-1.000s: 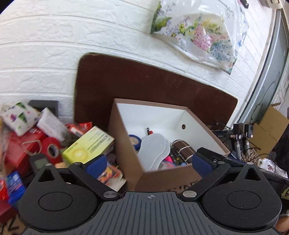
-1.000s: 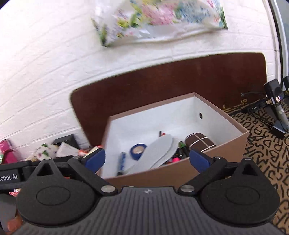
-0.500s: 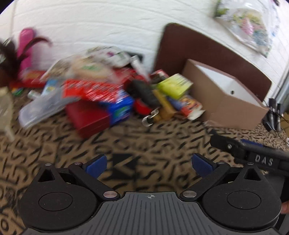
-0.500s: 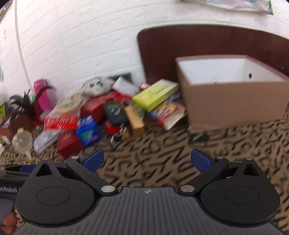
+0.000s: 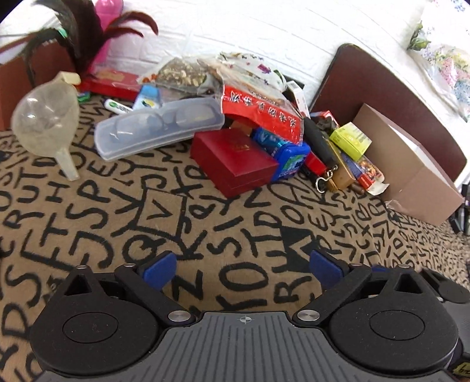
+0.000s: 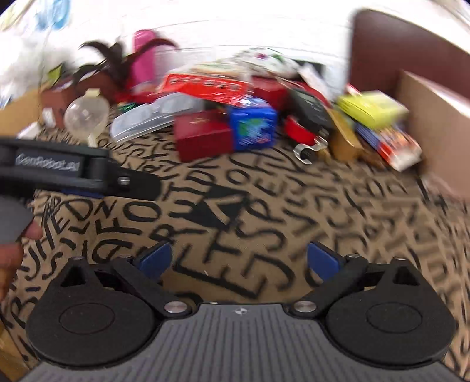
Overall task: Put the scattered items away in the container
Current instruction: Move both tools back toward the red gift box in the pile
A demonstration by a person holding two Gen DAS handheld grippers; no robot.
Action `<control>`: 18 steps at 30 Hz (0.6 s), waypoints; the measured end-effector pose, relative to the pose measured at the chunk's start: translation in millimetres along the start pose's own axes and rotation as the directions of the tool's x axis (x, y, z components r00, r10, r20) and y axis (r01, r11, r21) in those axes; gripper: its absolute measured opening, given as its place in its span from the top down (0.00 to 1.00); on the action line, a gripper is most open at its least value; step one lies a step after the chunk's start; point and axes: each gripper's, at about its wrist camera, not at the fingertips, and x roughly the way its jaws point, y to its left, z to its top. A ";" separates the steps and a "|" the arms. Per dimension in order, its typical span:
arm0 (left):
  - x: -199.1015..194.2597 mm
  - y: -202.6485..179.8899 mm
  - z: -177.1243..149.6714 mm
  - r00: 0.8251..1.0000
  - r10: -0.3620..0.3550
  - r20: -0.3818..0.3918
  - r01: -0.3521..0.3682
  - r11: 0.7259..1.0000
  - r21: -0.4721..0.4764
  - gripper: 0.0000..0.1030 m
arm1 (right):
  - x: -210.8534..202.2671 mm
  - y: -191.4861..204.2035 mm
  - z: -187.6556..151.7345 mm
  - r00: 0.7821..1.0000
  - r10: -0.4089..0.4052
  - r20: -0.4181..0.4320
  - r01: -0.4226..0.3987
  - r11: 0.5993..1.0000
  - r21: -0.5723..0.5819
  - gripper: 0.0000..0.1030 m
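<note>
The left gripper (image 5: 243, 266) hangs over bare letter-patterned surface (image 5: 205, 223), its blue-padded jaws spread wide with nothing between them. The right gripper (image 6: 238, 258) is also spread wide and empty over the same surface, though its jaws are closing slightly; its view is blurred. In the right wrist view the left gripper's black body reaches in from 9 o'clock, with a person's fingers (image 6: 11, 249) just below it.

From the left wrist camera, the scattered items lie in a heap from 11 to 2 o'clock, against the white brick wall (image 5: 264, 26). A clear plastic funnel (image 5: 48, 117) lies on its side at 10 o'clock, apart from the heap. A translucent glasses case (image 5: 158, 126) lies at 11 o'clock. A red gift box (image 5: 232, 160) sits at 12 o'clock, touching a blue tin (image 5: 289, 157) on its right, and a red printed packet (image 5: 261, 110) lies over both. At 1 o'clock a yellow-green carton (image 5: 349, 139) rests on a colourful printed box (image 5: 367, 172), with a metal clip (image 5: 324, 179) at the heap's near edge.

The container, a brown cardboard box (image 5: 411, 176) with a white inside, stands at 2 o'clock, touching the right end of the heap, in front of a dark brown board (image 5: 396, 88). Its contents are out of sight.
</note>
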 end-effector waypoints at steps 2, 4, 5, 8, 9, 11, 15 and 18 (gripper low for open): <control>6.4 4.1 7.2 1.000 -0.023 -0.015 0.024 1.000 0.017 0.04 | 12.6 0.8 8.8 1.000 0.017 -0.021 -0.017 1.000 -0.006 0.11; 11.9 7.8 16.6 0.999 -0.034 -0.023 0.035 0.998 0.054 0.05 | 24.0 -0.7 17.4 0.999 0.038 -0.027 -0.038 0.999 0.011 0.13; 14.8 9.1 21.0 0.999 -0.031 -0.027 0.033 0.997 0.071 0.05 | 28.8 0.1 20.4 0.999 0.041 -0.021 -0.041 0.999 0.014 0.13; 24.6 15.4 34.6 0.998 -0.043 -0.037 0.047 0.993 0.107 0.09 | 43.2 3.8 31.2 0.998 0.058 -0.015 -0.058 0.998 -0.012 0.13; 28.6 17.8 39.2 0.998 -0.051 -0.042 0.056 0.992 0.112 0.10 | 47.8 5.0 34.3 0.998 0.069 -0.013 -0.070 0.997 -0.020 0.12; 37.1 22.4 48.5 0.996 -0.077 -0.044 0.081 0.991 0.109 0.13 | 57.6 8.7 41.5 0.996 0.087 -0.009 -0.087 0.996 -0.033 0.12; 56.6 25.6 64.0 0.992 -0.106 -0.069 0.114 0.986 0.125 0.18 | 78.3 12.2 56.8 0.996 0.093 0.002 -0.093 0.994 -0.049 0.11; 66.2 28.0 73.0 0.993 -0.103 -0.065 0.111 0.984 0.138 0.19 | 91.3 13.9 66.6 0.995 0.096 0.011 -0.095 0.994 -0.060 0.12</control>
